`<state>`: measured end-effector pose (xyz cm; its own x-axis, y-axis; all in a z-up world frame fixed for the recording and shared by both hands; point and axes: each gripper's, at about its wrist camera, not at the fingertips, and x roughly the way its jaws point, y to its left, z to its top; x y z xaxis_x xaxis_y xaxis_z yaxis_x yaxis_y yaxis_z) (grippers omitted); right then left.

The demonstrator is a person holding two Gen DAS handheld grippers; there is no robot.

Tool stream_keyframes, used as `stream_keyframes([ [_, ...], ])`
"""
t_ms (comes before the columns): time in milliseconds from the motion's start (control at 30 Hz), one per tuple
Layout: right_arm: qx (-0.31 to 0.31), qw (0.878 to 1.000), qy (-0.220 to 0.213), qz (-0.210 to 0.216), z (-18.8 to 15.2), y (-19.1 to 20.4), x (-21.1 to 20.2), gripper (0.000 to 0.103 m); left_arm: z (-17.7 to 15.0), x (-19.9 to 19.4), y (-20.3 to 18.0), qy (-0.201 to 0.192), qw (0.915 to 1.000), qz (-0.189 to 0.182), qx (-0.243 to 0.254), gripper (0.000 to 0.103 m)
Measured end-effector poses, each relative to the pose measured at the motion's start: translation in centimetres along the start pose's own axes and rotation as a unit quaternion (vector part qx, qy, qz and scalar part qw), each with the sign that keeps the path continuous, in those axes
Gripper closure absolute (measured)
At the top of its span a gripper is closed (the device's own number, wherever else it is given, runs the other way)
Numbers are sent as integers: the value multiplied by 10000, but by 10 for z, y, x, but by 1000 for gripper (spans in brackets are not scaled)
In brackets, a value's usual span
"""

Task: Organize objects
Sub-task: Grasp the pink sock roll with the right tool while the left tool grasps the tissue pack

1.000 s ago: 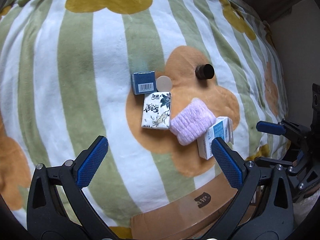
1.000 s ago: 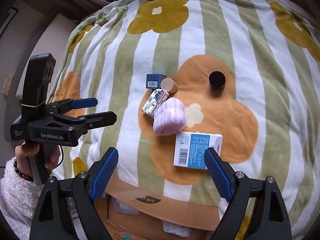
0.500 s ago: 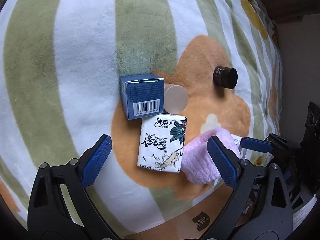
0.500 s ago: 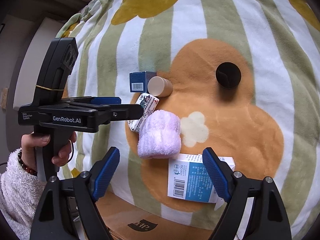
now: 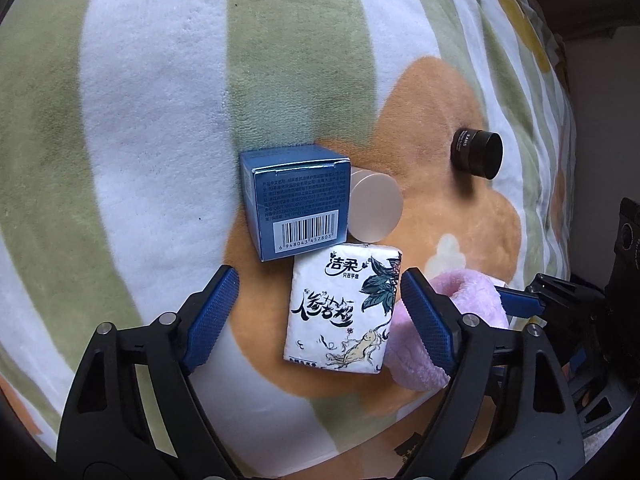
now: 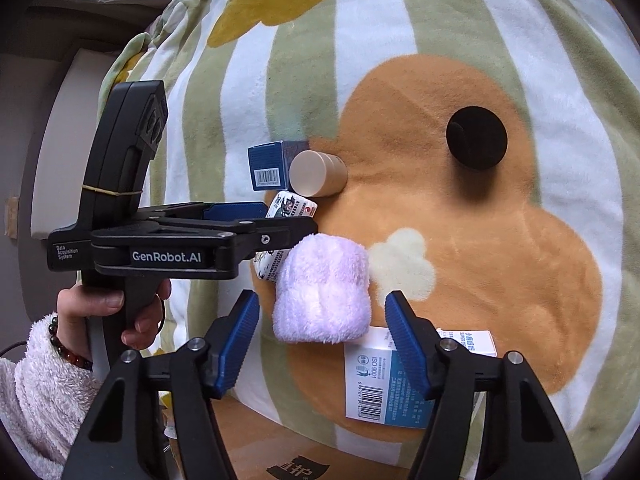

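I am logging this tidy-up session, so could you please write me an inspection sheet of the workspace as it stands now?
Surface: striped flower blanket, soft and uneven.
Job's things: tissue pack, pink towel roll, blue box, beige jar, black jar, white-and-blue carton.
Clutter: nothing seen.
Grippers: left gripper open, straddling the tissue pack; right gripper open around the towel roll.
Cables: a thin one by the person's wrist.
Surroundings: cardboard box at the near edge.

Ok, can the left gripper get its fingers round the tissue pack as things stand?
Probably yes. The left gripper is open and straddles the tissue pack. Its left finger has bare blanket beside it; its right finger presses against the pink towel roll.
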<state>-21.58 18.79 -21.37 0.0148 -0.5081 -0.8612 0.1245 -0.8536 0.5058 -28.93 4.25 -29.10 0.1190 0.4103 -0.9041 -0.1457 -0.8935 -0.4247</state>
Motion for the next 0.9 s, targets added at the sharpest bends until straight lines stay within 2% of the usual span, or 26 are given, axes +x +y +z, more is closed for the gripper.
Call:
stream_keyframes([
  [100, 82, 10000, 0, 50, 0, -3, 2, 46, -1, 1, -3, -12, 9999, 79, 63, 28],
  [233, 278, 9995, -57, 150, -2, -8, 2, 51, -3, 1, -7, -13, 10000, -26, 80, 44],
  [400, 368, 9991, -89, 179, -5, -11, 0, 63, -5, 7, -13, -6, 9999, 55, 163, 51],
  [467, 383, 9990, -98, 189, -6, -13, -2, 66, -6, 7, -13, -15, 9999, 21, 139, 59],
  [900, 508, 9982, -245, 194, -9, -5, -10, 71, -13, -2, -16, -129, 9998, -151, -13, 59],
])
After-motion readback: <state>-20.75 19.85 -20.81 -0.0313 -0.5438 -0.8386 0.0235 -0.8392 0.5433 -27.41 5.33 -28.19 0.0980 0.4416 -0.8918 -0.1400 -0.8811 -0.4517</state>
